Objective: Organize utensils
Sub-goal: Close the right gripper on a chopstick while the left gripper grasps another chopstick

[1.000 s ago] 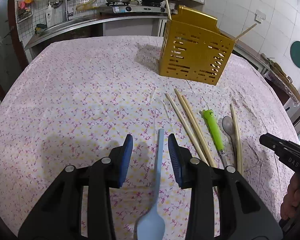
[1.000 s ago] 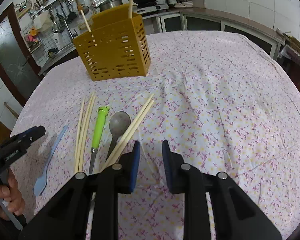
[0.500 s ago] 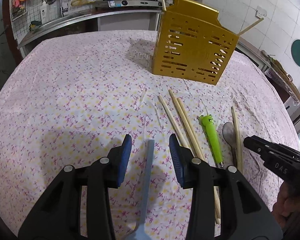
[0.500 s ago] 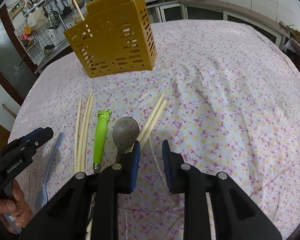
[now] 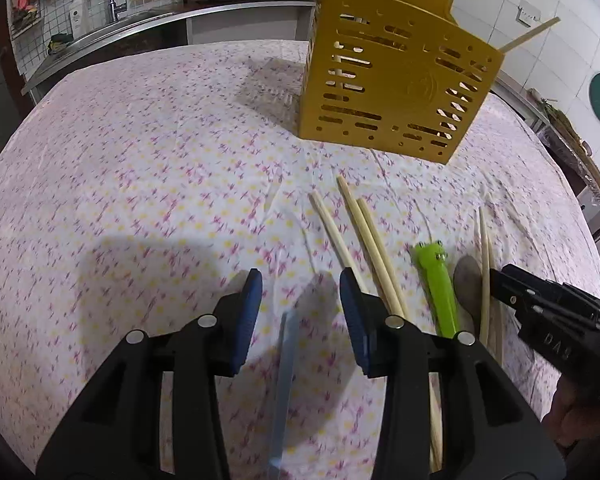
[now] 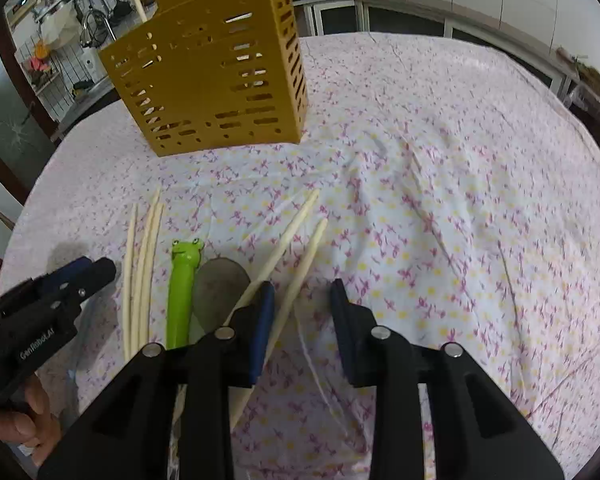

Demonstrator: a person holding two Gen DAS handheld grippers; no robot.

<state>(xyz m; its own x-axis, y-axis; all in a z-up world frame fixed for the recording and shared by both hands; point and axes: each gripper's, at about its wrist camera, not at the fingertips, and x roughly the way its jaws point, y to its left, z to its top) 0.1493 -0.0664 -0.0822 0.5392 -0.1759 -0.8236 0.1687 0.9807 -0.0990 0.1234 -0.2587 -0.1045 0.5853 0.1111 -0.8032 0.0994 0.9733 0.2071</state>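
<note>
Short of the yellow caddy [image 5: 396, 80], left view: your left gripper [image 5: 300, 304] is wide open, holding nothing, blue spoon handle [image 5: 286, 364] between its fingers, long axis toward the caddy. Right view: right gripper [image 6: 302, 308] open, empty, straddling one chopstick [image 6: 296, 284] angled toward the caddy; only this view shows that.

A: Any lettering?
B: "DAS" in white on the right tongs [image 5: 556, 344], seen from the left wrist.
A: Anything else?
B: "GenRobot.AI" on the left tongs [image 6: 48, 344], seen from the right wrist.
</note>
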